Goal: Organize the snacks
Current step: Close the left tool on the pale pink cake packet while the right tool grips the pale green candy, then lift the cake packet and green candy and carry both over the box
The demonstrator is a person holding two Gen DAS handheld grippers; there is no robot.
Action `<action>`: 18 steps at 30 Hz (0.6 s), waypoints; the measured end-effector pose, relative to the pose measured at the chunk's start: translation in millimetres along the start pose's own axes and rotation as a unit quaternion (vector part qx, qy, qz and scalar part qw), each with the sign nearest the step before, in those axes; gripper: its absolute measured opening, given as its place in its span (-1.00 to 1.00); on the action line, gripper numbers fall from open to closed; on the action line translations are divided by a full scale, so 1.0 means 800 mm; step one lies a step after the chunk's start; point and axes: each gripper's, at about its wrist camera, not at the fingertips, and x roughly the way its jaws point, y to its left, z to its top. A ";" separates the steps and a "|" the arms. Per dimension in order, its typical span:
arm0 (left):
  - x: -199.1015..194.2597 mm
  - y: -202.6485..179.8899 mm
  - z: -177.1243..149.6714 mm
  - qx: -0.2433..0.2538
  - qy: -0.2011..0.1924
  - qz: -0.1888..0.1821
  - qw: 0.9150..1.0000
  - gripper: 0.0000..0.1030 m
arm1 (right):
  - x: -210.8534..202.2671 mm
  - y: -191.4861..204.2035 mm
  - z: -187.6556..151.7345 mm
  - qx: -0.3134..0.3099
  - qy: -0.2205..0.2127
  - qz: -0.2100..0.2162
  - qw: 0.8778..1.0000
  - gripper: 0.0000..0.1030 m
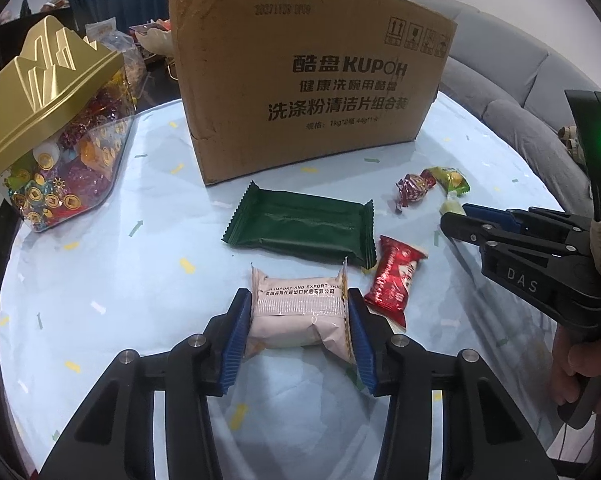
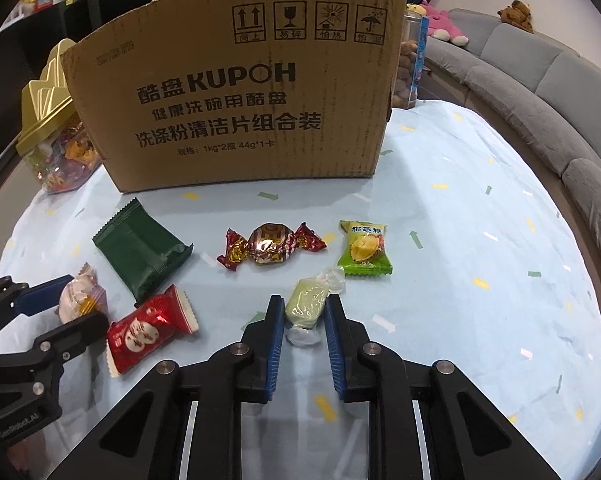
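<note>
My left gripper point(image 1: 298, 300) is shut on a pale pink snack pack point(image 1: 300, 312) low over the table; it also shows in the right wrist view point(image 2: 78, 296). My right gripper point(image 2: 302, 306) is shut on a pale green wrapped candy point(image 2: 306, 306). On the blue cloth lie a dark green packet point(image 1: 304, 226) point(image 2: 142, 250), a red packet point(image 1: 394, 280) point(image 2: 148, 328), a red-gold twist candy point(image 2: 270, 244) point(image 1: 412, 190) and a green durian candy point(image 2: 364, 248) point(image 1: 452, 178). A cardboard box point(image 1: 308, 80) point(image 2: 236, 92) stands behind them.
A clear candy jar with a gold lid point(image 1: 56, 128) point(image 2: 56, 128) stands at the left of the box. A tall clear jar point(image 2: 410, 64) stands at its right. A grey sofa point(image 2: 540, 92) curves around the table's right side.
</note>
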 end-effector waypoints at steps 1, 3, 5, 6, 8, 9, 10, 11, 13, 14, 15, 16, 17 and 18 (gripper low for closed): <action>-0.001 0.001 0.000 0.000 -0.001 0.001 1.000 -0.11 | -0.001 0.000 0.001 -0.002 -0.001 0.000 1.000 -0.57; -0.004 0.002 0.002 -0.002 -0.007 0.003 1.000 -0.11 | -0.004 0.001 0.003 -0.004 -0.004 -0.001 1.000 -0.57; -0.007 0.003 0.004 -0.003 -0.011 0.007 1.000 -0.11 | -0.008 0.001 0.005 -0.006 -0.008 0.000 1.000 -0.57; -0.008 0.004 0.004 -0.005 -0.013 0.008 1.000 -0.11 | -0.009 0.002 0.006 -0.008 -0.009 -0.001 1.000 -0.57; -0.011 0.006 0.006 -0.007 -0.017 0.011 1.000 -0.11 | -0.013 0.004 0.005 -0.010 -0.011 -0.001 1.000 -0.57; -0.012 0.006 0.006 -0.008 -0.019 0.012 1.000 -0.11 | -0.016 0.006 0.005 -0.011 -0.011 -0.001 1.000 -0.57; -0.014 0.006 0.006 -0.009 -0.021 0.014 1.000 -0.11 | -0.019 0.007 0.006 -0.012 -0.013 -0.002 1.000 -0.57; -0.016 0.007 0.007 -0.010 -0.024 0.017 1.000 -0.11 | -0.022 0.008 0.006 -0.014 -0.014 -0.002 1.000 -0.57; -0.018 0.008 0.008 -0.013 -0.027 0.020 0.999 -0.11 | -0.023 0.008 0.009 -0.016 -0.016 -0.002 1.000 -0.57; -0.020 0.009 0.009 -0.015 -0.030 0.021 0.999 -0.11 | -0.027 0.008 0.009 -0.018 -0.018 -0.003 1.000 -0.57; -0.022 0.009 0.010 -0.016 -0.031 0.022 0.999 -0.11 | -0.031 0.009 0.009 -0.019 -0.019 -0.003 1.000 -0.57; -0.024 0.009 0.011 -0.017 -0.034 0.024 0.999 -0.11 | -0.034 0.010 0.009 -0.021 -0.021 -0.002 1.000 -0.57; -0.027 0.009 0.012 -0.018 -0.038 0.026 0.999 -0.11 | -0.038 0.011 0.010 -0.023 -0.023 -0.002 0.999 -0.57; -0.029 0.009 0.013 -0.020 -0.040 0.027 0.999 -0.11 | -0.042 0.011 0.010 -0.025 -0.025 -0.003 0.999 -0.57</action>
